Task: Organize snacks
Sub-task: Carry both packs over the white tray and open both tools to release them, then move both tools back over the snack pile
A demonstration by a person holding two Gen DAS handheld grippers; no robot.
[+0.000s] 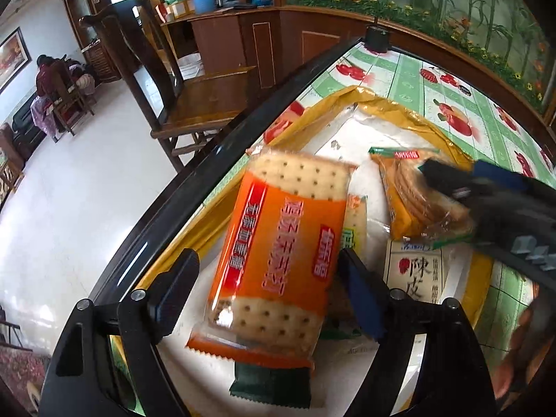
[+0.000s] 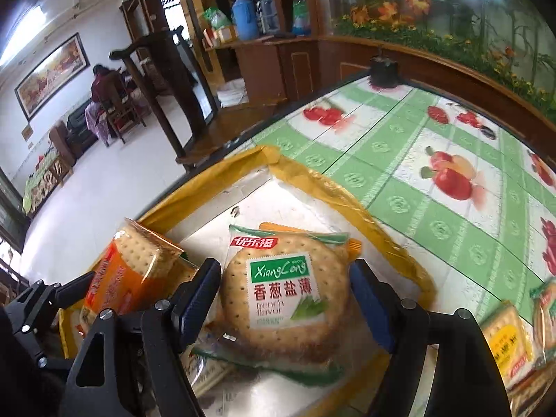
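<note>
While both grippers hang over the yellow-rimmed tray [image 2: 351, 194], here's how it looks:

Left gripper [image 1: 267, 285]: fingers spread apart, with the orange cracker pack [image 1: 281, 246] lying between them. The right finger sits at the pack's edge and the left finger stands clear of it, so no real clamp as far as I can tell.

Right gripper [image 2: 285, 299]: fingers on either side of the round biscuit pack [image 2: 285, 295], which fills the gap. Looks pinched, held just above the tray's white floor.

Orange cracker pack: inside the tray, near its left rim, propped at a tilt on other packets. Glossy plastic, clear at both ends so the square dotted crackers show.

Round biscuit pack: over the tray's middle, toward the right rim. Clear wrapper, green and white label, pale dimpled discs stacked inside.

In the way: a dark green packet [image 1: 271, 387] pokes out under the orange pack's near end, and a cream packet with black characters [image 1: 417, 276] lies below the round pack, all crowded inside the tray.

Outside the tray: two more cracker packs [image 2: 510, 340] just past its right rim, on the fruit-print tablecloth [image 2: 434, 160].

Tray: shallow, rectangular, crinkly yellow foil-ish rim, scuffed white floor.

Beyond the tray's far-left corner: a dark wooden chair [image 1: 180, 80].
</note>
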